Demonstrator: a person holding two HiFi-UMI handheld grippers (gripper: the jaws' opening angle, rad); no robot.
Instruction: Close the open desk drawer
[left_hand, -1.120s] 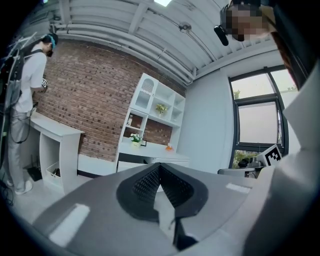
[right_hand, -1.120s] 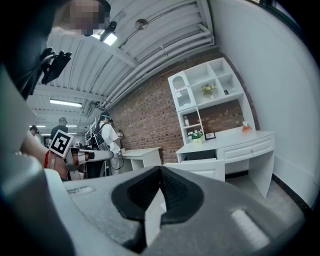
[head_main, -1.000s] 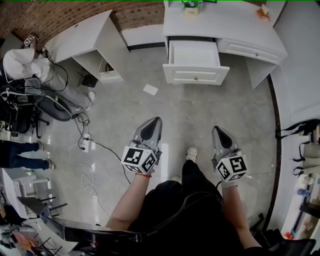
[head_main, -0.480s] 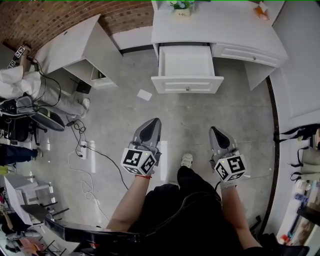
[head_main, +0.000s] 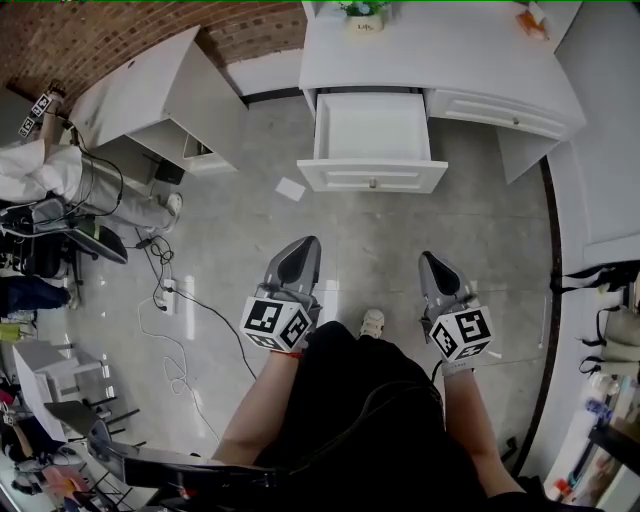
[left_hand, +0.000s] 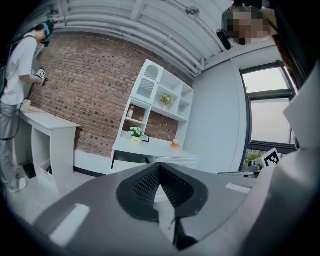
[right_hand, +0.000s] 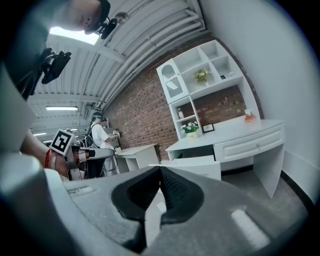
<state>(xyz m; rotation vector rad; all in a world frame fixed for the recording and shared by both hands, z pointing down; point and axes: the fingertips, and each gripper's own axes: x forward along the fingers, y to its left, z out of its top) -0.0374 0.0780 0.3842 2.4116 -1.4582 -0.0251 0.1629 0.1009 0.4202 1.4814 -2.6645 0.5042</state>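
— How do the grey left gripper (head_main: 306, 246) and the grey right gripper (head_main: 430, 262) stand?
— Each has its jaws pressed together, holding nothing.
— And the white desk drawer (head_main: 372, 140)?
— Pulled open, ahead of both grippers and well apart from them.

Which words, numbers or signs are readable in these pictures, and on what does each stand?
No text reads clearly anywhere.
left gripper and right gripper: their cubes bear black-and-white square markers, no letters.
flower pot on the desk: dark marks, too small to read.
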